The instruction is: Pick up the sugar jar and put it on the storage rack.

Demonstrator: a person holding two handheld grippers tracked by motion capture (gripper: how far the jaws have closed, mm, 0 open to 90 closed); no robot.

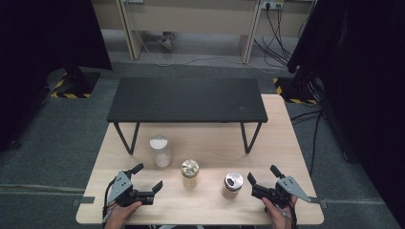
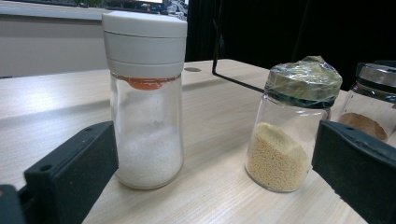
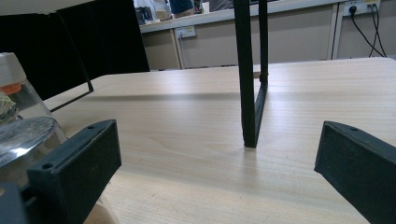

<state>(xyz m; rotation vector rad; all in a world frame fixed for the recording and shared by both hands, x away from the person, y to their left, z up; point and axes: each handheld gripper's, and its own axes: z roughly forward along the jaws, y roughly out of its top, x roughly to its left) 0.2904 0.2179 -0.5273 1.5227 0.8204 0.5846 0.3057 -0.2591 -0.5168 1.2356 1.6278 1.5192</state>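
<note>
Lab: black curtains [image 1: 43, 33], floor cables [image 1: 277, 33], wall sockets [image 1: 272, 5]

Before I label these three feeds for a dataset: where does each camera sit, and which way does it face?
High view: above the near edge, facing forward and down on the table; both hands, both claws.
Left gripper view: on the left claw, facing the white-capped jar; open jaws.
Right gripper view: on the right claw, facing the shelf leg; open jaws.
Shared: the jars.
</note>
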